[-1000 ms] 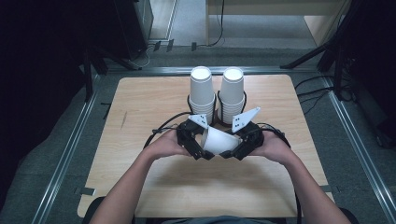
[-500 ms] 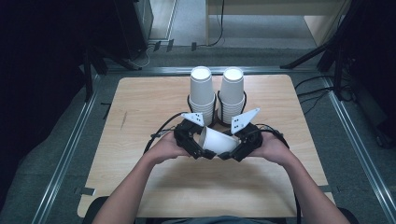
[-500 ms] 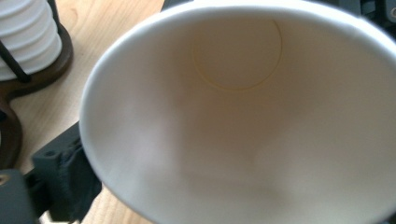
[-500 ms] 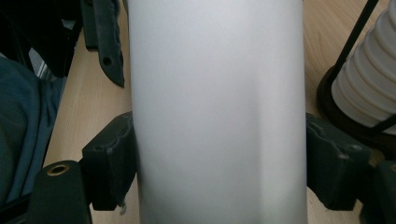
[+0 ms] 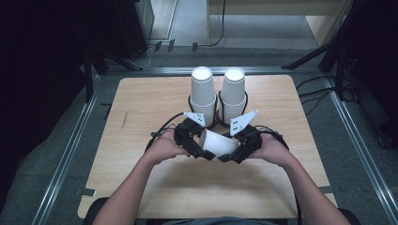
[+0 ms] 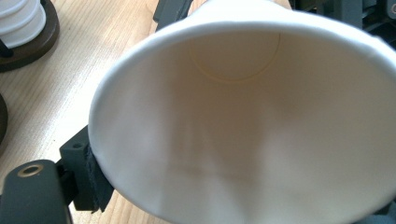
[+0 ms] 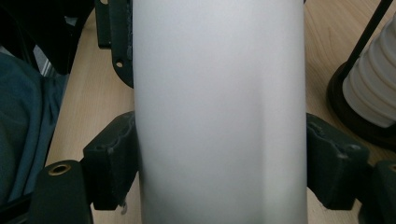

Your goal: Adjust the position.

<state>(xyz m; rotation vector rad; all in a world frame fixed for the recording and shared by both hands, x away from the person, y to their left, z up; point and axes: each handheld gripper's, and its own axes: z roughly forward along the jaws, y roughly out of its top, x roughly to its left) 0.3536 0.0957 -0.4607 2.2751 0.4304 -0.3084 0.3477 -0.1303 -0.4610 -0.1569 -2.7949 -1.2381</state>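
A white paper cup [image 5: 219, 143] lies on its side above the wooden table [image 5: 141, 108], held between both grippers. My left gripper [image 5: 201, 144] is at the cup's open mouth. In the left gripper view I look into the cup [image 6: 243, 126], and one black pad [image 6: 93, 179] presses the rim from outside; the other jaw is hidden behind the cup. The left jaws have just been closing with the rim between them. My right gripper [image 5: 234, 150] is shut on the cup's body [image 7: 219, 93], a pad [image 7: 114, 158] on each side.
Two stacks of upturned white cups [image 5: 202, 91] [image 5: 233, 91] stand on dark round bases at the back middle of the table, just beyond the grippers. One stack [image 7: 373, 93] is close to the right gripper. A dark floor with cables surrounds the table.
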